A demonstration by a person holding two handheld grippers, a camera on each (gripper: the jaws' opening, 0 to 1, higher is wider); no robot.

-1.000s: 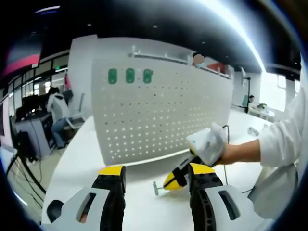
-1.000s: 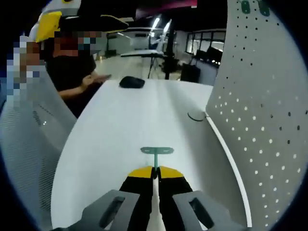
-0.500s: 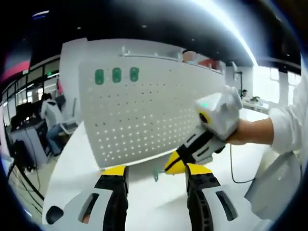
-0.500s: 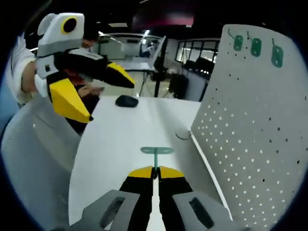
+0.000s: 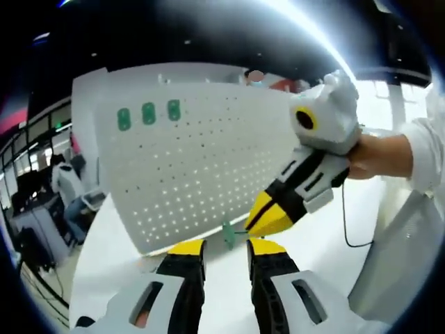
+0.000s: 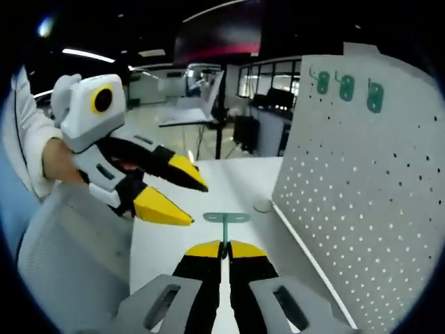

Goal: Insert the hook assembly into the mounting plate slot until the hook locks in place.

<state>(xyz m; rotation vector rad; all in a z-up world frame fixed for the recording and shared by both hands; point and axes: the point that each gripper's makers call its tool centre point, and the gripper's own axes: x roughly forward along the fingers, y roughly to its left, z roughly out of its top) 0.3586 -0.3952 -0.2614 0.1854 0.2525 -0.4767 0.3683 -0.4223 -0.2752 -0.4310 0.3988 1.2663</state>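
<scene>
The right tool (image 6: 224,249) was clamped on the green hook (image 6: 226,218), held above the white desk (image 6: 229,188) beside the pegboard (image 6: 348,195). The left tool (image 6: 174,188) stood apart, empty, near the hook.

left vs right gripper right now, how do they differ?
The left gripper is open and holds nothing; the right gripper is shut on the green hook. The left sits lower in the left gripper view, and the right angles down toward it from above. Both have yellow tips and face the white pegboard.
</scene>
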